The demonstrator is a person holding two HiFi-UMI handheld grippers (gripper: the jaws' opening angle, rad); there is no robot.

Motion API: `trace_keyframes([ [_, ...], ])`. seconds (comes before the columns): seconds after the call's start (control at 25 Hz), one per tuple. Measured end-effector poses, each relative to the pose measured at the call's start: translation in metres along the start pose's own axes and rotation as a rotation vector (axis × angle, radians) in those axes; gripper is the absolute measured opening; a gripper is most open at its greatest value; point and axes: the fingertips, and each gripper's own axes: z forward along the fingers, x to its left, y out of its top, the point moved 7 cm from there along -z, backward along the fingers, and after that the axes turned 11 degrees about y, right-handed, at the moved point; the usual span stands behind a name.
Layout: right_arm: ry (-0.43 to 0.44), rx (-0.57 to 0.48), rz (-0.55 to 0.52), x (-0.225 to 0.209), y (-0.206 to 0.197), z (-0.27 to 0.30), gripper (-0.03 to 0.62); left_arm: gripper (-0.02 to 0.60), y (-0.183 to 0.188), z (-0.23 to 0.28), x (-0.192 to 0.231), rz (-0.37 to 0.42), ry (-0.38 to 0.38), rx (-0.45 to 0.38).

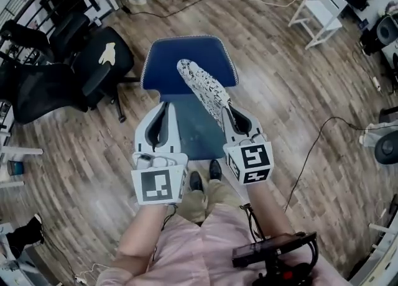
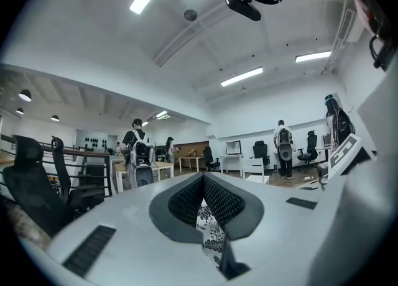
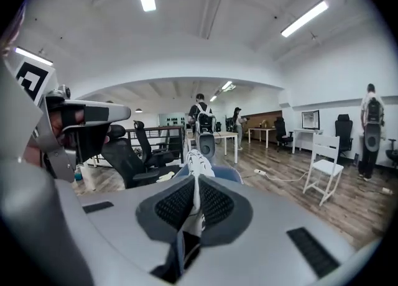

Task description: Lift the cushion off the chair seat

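While I hold it above the chair (image 1: 163, 61): cushion (image 1: 202, 86), patterned, one. The right gripper (image 1: 227, 110) clamps its edge; the left gripper (image 1: 163, 108) is closed on its fabric.

Black office chairs (image 1: 62, 73) (two, perhaps) stand left; a white chair (image 1: 320, 8) right.

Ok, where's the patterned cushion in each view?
Head view: cushion at centre, on edge over the blue seat, in the right gripper.
Left gripper view: cushion at bottom centre, between the jaws.
Right gripper view: cushion at centre, between the jaws.
Shared landmark: black office chairs at left.
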Motion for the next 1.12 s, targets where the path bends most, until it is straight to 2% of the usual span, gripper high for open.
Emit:
trace_keyframes([
  [0.24,-0.02,-0.129,-0.093,0.015,0.079,-0.027,0.014,0.011,0.06,-0.012,0.005,0.006,-0.009,-0.116],
  [0.48,-0.037,-0.213,-0.172,0.029,0.127,-0.05,0.014,0.011,0.104,-0.021,0.007,0.015,-0.004,-0.219],
  [0.64,-0.046,-0.246,-0.213,0.036,0.143,-0.061,0.014,0.011,0.12,-0.028,0.005,0.018,0.003,-0.257],
  [0.84,-0.051,-0.268,-0.251,0.045,0.148,-0.064,0.014,0.011,0.124,-0.033,0.006,0.016,0.002,-0.278],
  [1.12,-0.046,-0.278,-0.275,0.051,0.153,-0.06,0.009,0.011,0.126,-0.031,0.007,-0.012,0.012,-0.25],
])
